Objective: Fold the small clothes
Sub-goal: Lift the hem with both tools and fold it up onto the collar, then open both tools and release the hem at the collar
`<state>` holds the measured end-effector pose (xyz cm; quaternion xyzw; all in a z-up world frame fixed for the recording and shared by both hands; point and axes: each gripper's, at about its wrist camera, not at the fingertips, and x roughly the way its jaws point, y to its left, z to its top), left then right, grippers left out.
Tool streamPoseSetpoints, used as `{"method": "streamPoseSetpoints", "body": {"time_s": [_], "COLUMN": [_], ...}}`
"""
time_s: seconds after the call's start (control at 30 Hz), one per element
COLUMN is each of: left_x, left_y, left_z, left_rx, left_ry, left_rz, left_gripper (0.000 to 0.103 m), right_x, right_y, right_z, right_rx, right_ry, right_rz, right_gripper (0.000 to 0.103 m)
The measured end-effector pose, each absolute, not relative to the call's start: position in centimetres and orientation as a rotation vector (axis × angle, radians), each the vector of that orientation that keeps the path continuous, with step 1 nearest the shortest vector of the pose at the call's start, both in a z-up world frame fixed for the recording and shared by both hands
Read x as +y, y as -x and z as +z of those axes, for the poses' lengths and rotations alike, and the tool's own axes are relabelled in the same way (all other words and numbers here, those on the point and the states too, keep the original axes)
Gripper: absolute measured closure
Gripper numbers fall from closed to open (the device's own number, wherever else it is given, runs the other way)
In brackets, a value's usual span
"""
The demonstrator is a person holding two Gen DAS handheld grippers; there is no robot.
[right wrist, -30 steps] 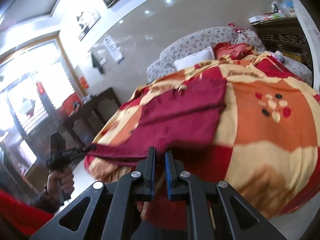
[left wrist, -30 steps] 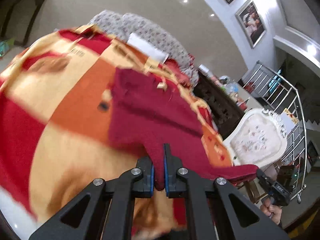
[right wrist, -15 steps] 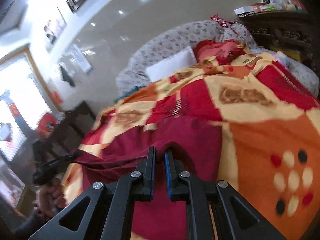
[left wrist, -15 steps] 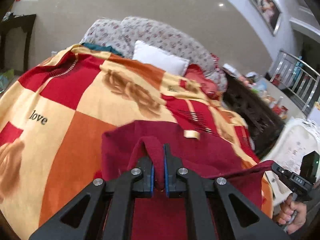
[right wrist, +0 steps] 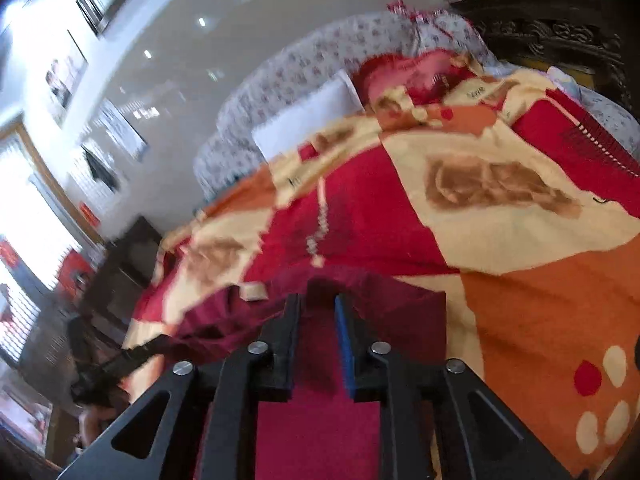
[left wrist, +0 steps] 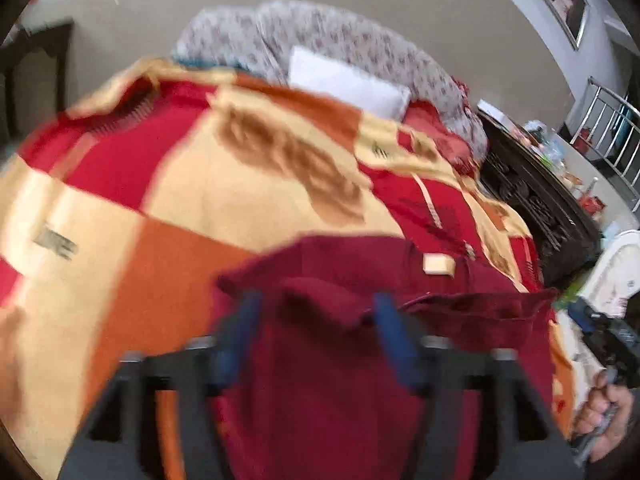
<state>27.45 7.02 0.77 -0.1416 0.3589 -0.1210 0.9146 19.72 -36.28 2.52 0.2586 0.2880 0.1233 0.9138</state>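
A maroon garment (left wrist: 328, 380) with a beige label (left wrist: 438, 264) lies folded on the checked blanket (left wrist: 168, 280). My left gripper (left wrist: 316, 316) hovers at its folded edge, blurred. Its jaws are opening and stand wide, with a hump of the cloth between the blue pads (left wrist: 390, 332) but not pinched. In the right wrist view the same garment (right wrist: 400, 312) lies under my right gripper (right wrist: 317, 303). Those jaws are opening too, a narrow gap apart, with the cloth's edge arched loose at the tips. A hand (left wrist: 608, 416) holds the right gripper at the garment's right corner.
The blanket (right wrist: 520, 300) in red, orange and cream squares covers the whole bed. A white pillow (left wrist: 352, 84) and a flowered headboard (left wrist: 320, 36) are at the far end. A dark carved cabinet (left wrist: 536, 208) and a white chair (left wrist: 616, 272) stand on the right.
Both grippers held the garment's edge shut and carried it forward over the rest of the cloth. Now both jaws have parted, the left far wider, and the edge rests on the garment.
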Motion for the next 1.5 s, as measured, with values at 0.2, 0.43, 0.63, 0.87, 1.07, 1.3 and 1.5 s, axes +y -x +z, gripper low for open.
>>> {"method": "streamPoseSetpoints", "body": {"time_s": [0.2, 0.43, 0.63, 0.87, 1.07, 1.3, 1.5], "left_x": [7.8, -0.1, -0.4, 3.8, 4.7, 4.5, 3.6], "left_y": [-25.1, -27.4, -32.2, -32.2, -31.9, -32.2, -32.3], "left_z": [3.2, 2.2, -1.0, -4.9, -5.4, -5.4, -5.4], "left_rx": [0.614, 0.666, 0.734, 0.753, 0.754, 0.758, 0.762], "left_ry": [0.201, 0.019, -0.011, 0.175, 0.257, 0.258, 0.207], "left_rz": [-0.210, -0.308, -0.158, -0.158, -0.174, -0.178, -0.165], "left_gripper": [0.024, 0.078, 0.083, 0.089, 0.091, 0.091, 0.088], "right_x": [-36.1, -29.5, -28.1, -29.7, -30.1, -29.0, -29.0], "right_y": [-16.6, -17.6, -22.3, -26.8, -27.1, -27.2, -27.1], "right_z": [4.3, 3.1, 0.5, -3.9, -4.6, -4.6, -4.6], "right_rx": [0.555, 0.623, 0.669, 0.738, 0.722, 0.716, 0.708], "right_ry": [-0.400, -0.156, -0.123, -0.104, -0.110, -0.057, -0.070], "right_rz": [0.222, 0.125, 0.003, -0.032, -0.002, -0.033, -0.030], "right_gripper": [0.060, 0.064, 0.085, 0.088, 0.087, 0.087, 0.086]}}
